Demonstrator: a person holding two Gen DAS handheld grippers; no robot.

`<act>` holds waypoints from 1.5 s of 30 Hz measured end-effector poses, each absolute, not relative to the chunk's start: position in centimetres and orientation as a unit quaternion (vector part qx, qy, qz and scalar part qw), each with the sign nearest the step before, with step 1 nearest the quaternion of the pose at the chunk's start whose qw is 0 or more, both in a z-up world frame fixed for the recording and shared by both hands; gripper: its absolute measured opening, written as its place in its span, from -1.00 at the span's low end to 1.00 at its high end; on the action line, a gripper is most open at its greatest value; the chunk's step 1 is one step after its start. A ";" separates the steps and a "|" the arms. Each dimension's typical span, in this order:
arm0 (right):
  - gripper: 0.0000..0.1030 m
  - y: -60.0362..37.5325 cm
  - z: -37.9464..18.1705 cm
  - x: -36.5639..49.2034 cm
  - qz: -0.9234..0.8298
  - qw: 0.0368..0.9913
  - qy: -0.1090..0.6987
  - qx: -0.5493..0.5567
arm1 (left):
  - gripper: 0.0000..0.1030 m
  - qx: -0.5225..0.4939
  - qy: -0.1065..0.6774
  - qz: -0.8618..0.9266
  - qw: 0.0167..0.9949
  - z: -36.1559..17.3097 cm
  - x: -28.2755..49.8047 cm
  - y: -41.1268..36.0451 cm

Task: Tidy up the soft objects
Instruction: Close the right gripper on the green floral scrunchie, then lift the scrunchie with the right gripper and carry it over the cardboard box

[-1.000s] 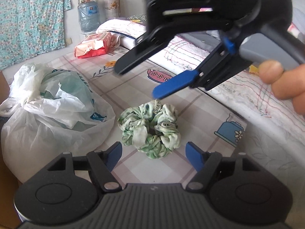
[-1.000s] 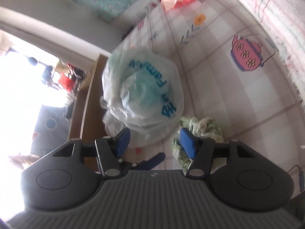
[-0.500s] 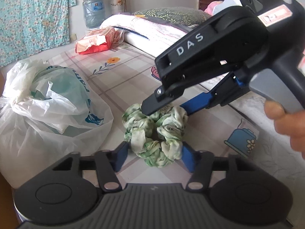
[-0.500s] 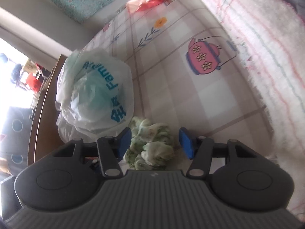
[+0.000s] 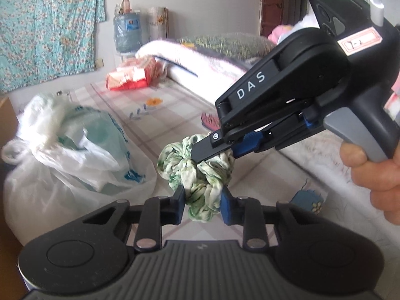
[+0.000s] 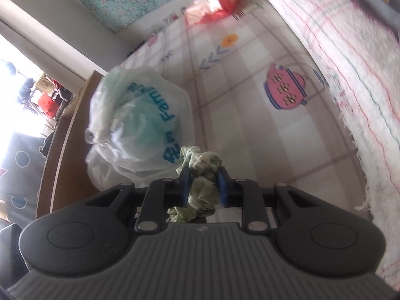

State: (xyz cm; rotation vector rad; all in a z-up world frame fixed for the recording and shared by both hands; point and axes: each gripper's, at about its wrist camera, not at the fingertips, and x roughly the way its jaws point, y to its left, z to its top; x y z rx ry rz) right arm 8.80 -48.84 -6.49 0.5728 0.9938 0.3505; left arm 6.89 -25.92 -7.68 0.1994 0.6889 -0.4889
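A green and white fabric scrunchie (image 5: 197,172) is held just above the patterned mat. My left gripper (image 5: 202,206) is shut on its near edge. My right gripper (image 5: 215,153) comes in from the upper right and is shut on its far side. In the right wrist view the right gripper (image 6: 203,185) pinches the scrunchie (image 6: 201,187) between its blue pads. A white plastic bag (image 5: 72,155) with something teal inside lies just left of the scrunchie; it also shows in the right wrist view (image 6: 140,125).
A patterned mat (image 5: 160,120) with teapot prints covers the surface. A red and pink packet (image 5: 132,77) lies at the far end. A folded white blanket (image 5: 200,67) runs along the right side. A wooden edge (image 6: 62,140) borders the left.
Both grippers have closed on the scrunchie, the left from the near side and the right from above. The scrunchie has lifted slightly and bunched up between them.
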 end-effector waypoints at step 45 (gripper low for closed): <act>-0.59 -8.3 3.9 17.4 0.464 0.722 0.508 0.080 | -0.44 -0.074 0.374 0.049 0.923 0.4 6.3 3.6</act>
